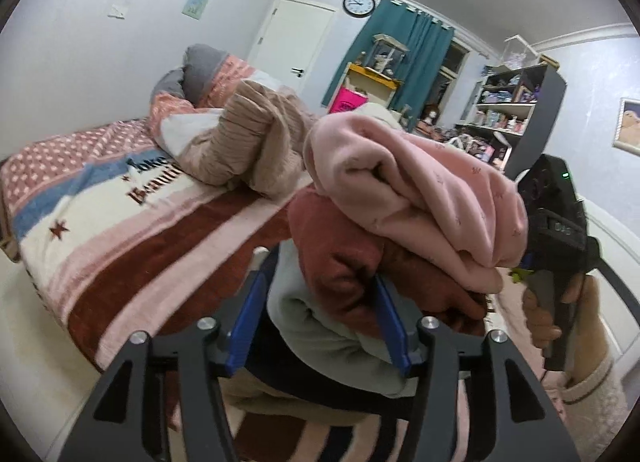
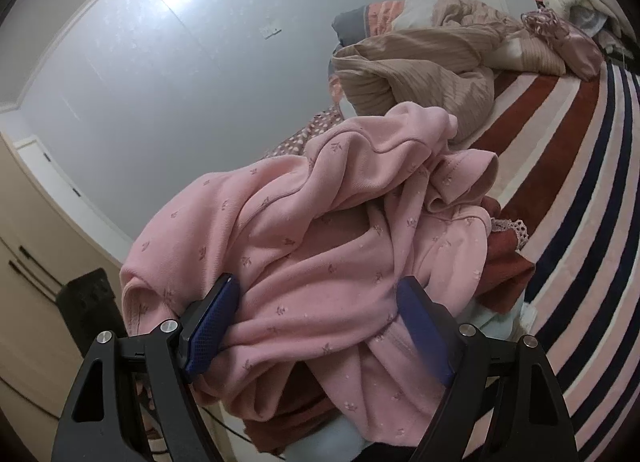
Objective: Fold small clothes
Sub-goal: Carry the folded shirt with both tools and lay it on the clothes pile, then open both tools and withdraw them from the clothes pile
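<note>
Here, a heap of small clothes sits at the near edge of a bed covered by a striped blanket (image 1: 120,254), and both hand-held grippers reach into it from opposite sides.

In the left wrist view, the left gripper (image 1: 320,314) points into the bottom of the heap. Its blue pads stand at a middling gap, with a pale blue-green garment (image 1: 320,326) and the lower edge of a rust-red garment (image 1: 344,254) between them. The pad at 3 o'clock lies against the red cloth; whether the pair truly pinches, I cannot tell. A pink printed garment (image 1: 420,190) lies on top of the heap, at 1 o'clock from these jaws and out of their reach. The right gripper's dark body, held in a hand (image 1: 560,314), shows at 3 o'clock, just beside the pink cloth.

In the right wrist view, the right gripper (image 2: 316,322) straddles the pink printed garment (image 2: 320,238) directly. Its jaws stand wide, and the cloth bulges between them and touches both pads, though a firm clamp is not evident. The garment's long axis runs from 7 o'clock up to 1 o'clock, away from the jaws, ending in crumpled folds.

The right hand looks the nearer one for lifting the pink piece off the heap. A tan ribbed garment (image 2: 420,74) lies well apart, at 1 o'clock.
</note>
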The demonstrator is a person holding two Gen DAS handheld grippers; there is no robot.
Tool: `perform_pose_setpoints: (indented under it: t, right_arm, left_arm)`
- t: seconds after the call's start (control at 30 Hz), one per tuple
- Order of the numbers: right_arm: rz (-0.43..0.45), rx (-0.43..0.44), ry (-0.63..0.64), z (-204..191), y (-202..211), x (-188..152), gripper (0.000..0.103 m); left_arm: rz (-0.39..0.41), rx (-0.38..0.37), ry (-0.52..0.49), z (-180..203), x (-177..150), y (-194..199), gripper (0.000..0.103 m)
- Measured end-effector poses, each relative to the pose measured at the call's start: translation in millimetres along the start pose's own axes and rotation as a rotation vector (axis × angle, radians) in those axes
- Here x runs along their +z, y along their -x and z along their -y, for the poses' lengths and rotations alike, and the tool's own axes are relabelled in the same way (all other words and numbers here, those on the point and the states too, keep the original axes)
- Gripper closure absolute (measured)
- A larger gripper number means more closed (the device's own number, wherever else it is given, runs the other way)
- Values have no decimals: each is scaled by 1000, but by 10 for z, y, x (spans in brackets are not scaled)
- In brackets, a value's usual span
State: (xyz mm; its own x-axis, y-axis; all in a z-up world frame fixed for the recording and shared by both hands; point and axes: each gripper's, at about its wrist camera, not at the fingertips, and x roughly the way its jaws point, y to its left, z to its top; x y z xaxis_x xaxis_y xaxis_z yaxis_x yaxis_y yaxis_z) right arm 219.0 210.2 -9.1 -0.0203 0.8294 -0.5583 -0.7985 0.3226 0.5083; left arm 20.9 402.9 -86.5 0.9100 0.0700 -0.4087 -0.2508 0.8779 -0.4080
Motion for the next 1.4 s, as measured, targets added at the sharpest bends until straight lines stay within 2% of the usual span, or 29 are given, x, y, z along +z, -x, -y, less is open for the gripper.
perform_pose_setpoints:
  t: [0.23,0.5,0.93,1.03,1.13,1.23,1.33,1.4]
  right_arm:
    - [16,-2,-3,95,126,-13,24]
    - [77,-24,5,164,479,42,24]
    - [85,-24,12,193,594,-39,24]
    - [110,-33,15,218,711,-96,24]
    - [126,-77,56,220,907,-258,24]
    - [156,-163,137,195,1192,-570,24]
    - [202,-247,178,256,1568,-984,24]
    - [235,-344,213,320,1892,-1349,24]
  left_arm:
    - [38,-64,-77,353,36,187,40]
    - [75,-25,-134,699,117,355,33]
    - [74,7,-138,782,112,364,31]
    - [94,27,-174,926,73,446,29]
    - [115,39,-213,1159,-16,508,25]
    - [132,30,-251,1499,-159,541,24]
    - [149,27,-307,1910,-370,529,20]
    - [152,13,-335,2142,-502,502,18]
